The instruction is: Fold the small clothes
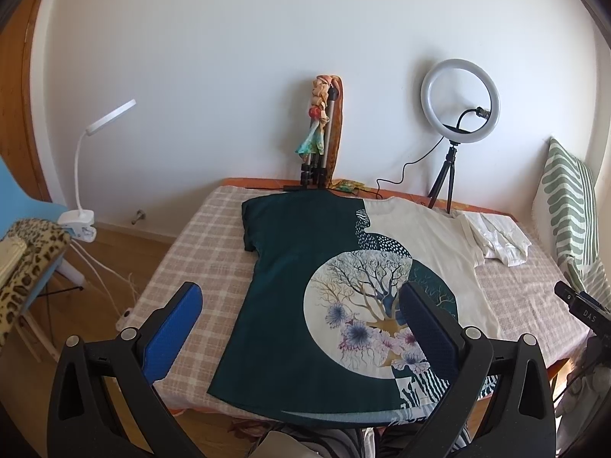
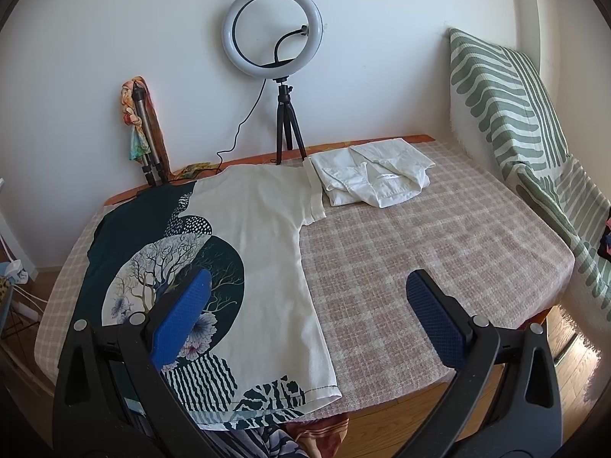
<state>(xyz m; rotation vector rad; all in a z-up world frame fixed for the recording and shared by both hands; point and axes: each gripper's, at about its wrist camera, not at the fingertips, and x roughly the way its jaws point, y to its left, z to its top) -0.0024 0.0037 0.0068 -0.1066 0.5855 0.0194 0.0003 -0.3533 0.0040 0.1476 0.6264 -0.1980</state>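
A T-shirt, half dark green and half cream with a tree-and-flower print, lies flat on the checked table, neck toward the wall. It also shows in the right wrist view. My left gripper is open and empty, held above the shirt's lower hem. My right gripper is open and empty above the shirt's right hem edge. A folded white garment lies at the back right, touching the shirt's right sleeve.
A ring light on a tripod and a folded tripod wrapped in scarves stand at the table's back edge by the wall. A green-striped cushion leans at the right. A clip lamp and a leopard-print chair stand at the left.
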